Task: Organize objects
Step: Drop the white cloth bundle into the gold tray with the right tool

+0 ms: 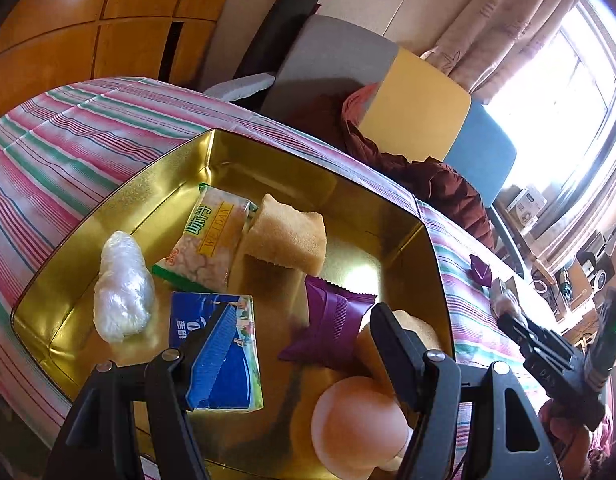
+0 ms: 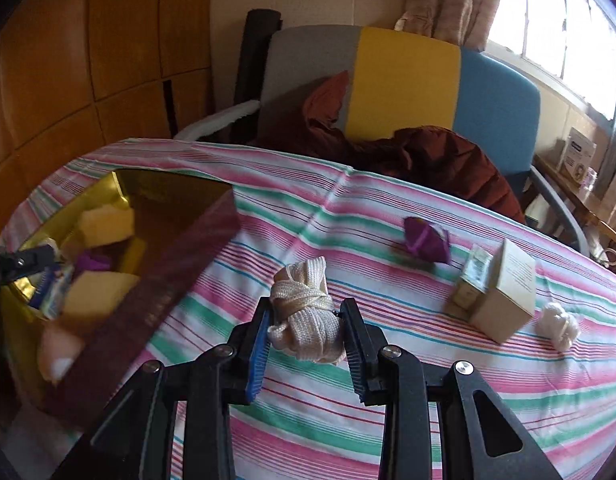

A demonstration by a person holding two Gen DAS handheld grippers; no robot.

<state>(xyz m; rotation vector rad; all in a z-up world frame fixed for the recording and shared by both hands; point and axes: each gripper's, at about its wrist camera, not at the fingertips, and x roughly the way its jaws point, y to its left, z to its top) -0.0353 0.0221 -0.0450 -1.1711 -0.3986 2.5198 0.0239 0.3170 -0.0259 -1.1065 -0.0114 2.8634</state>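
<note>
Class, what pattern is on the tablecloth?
Stripes of pink, green and white on the tablecloth, clearest in the right wrist view.

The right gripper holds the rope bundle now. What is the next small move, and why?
Probably carry it left, over the gold tin wall. The right gripper is shut on the cream rope bundle, the tin already holds other things, and the left gripper stands open there.

Cream woven rope bundle (image 2: 306, 316), knotted, clear of the striped desk (image 2: 387, 420). Gold metal tin (image 1: 120, 216), far left, open: blue tissue pack (image 1: 224, 356), purple wrapper (image 1: 331, 328), yellow sponges (image 1: 286, 238). Tan cardboard box (image 2: 503, 292), purple sachet (image 2: 425, 240), white cord ball (image 2: 557, 326) lie right.
</note>
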